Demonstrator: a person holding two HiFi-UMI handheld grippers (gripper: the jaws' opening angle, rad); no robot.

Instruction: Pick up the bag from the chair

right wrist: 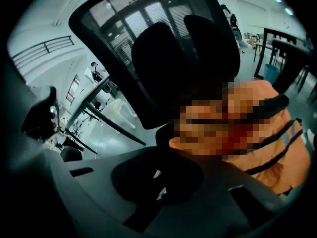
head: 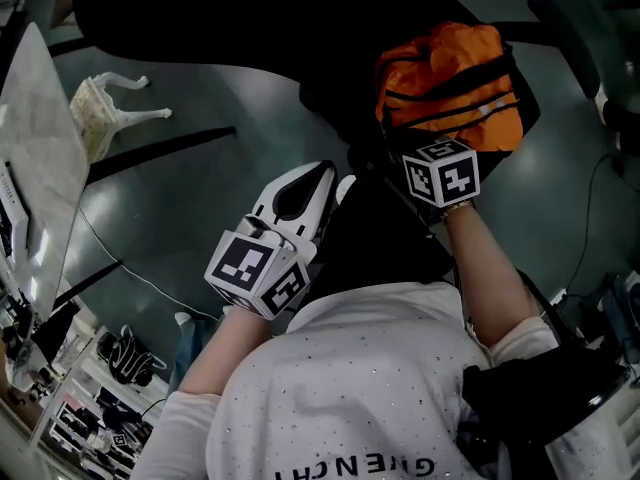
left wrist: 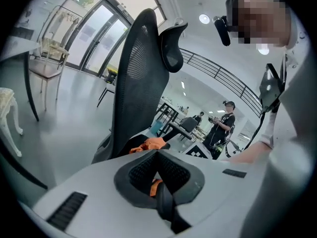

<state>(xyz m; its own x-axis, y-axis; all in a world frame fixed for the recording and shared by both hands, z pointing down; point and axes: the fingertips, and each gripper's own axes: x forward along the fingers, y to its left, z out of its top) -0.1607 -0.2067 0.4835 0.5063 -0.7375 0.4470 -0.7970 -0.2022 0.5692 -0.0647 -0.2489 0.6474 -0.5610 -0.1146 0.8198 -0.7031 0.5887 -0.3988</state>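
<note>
Carrier 1: black mesh-back office chair w/ headrest. On its seat, 1 item: crumpled orange fabric bag w/ black straps, near backrest base.
Carrier 2: glossy grey floor. On it: the office chair; white ornate chair w/ slim legs, well apart from office chair, at left in head view; thin white cable trailing across the floor.

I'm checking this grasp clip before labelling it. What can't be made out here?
- Head view: right gripper, tips lost in black shadow beside the bag; contact unclear.
- Right gripper view: bag's middle, under a mosaic patch.
- Head view: chair seat, covered by the bag and darkness.
</note>
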